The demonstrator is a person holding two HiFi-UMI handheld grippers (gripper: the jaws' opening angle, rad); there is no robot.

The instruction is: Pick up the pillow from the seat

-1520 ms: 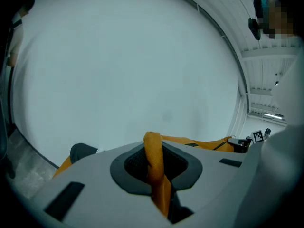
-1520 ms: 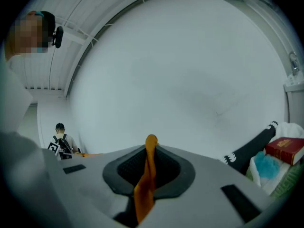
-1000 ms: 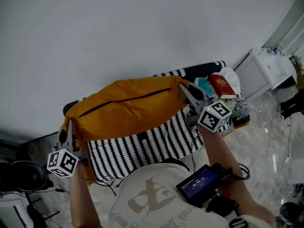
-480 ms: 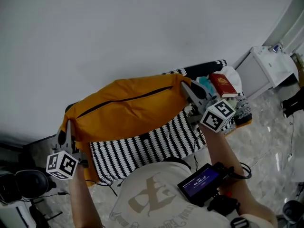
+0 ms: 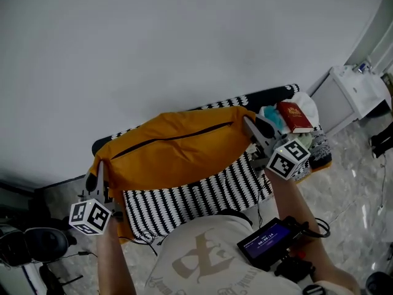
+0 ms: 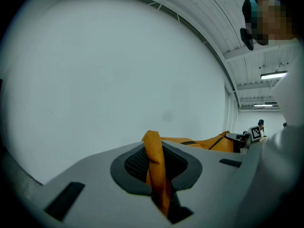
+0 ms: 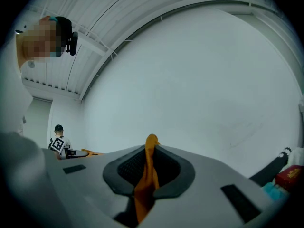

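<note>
An orange pillow (image 5: 175,149) with a dark zip line hangs lifted above the black-and-white patterned seat (image 5: 196,192), stretched between both grippers. My left gripper (image 5: 97,176) is shut on the pillow's left corner, and orange cloth (image 6: 156,167) shows pinched between its pads. My right gripper (image 5: 252,126) is shut on the right corner, with a strip of orange cloth (image 7: 146,177) clamped in its jaws. From the left gripper view the pillow (image 6: 204,143) runs across to the other gripper's marker cube (image 6: 256,132).
A red book (image 5: 296,115), teal items and a white bundle (image 5: 305,101) lie at the seat's right end. A white cabinet (image 5: 353,91) stands at the right on the marble floor. A plain wall (image 5: 153,42) is behind the seat. A dark device (image 5: 270,241) hangs at the person's waist.
Both grippers and the pillow sit slightly lower and further right in the head view, along with the seat and the things on it. The grips are unchanged.
</note>
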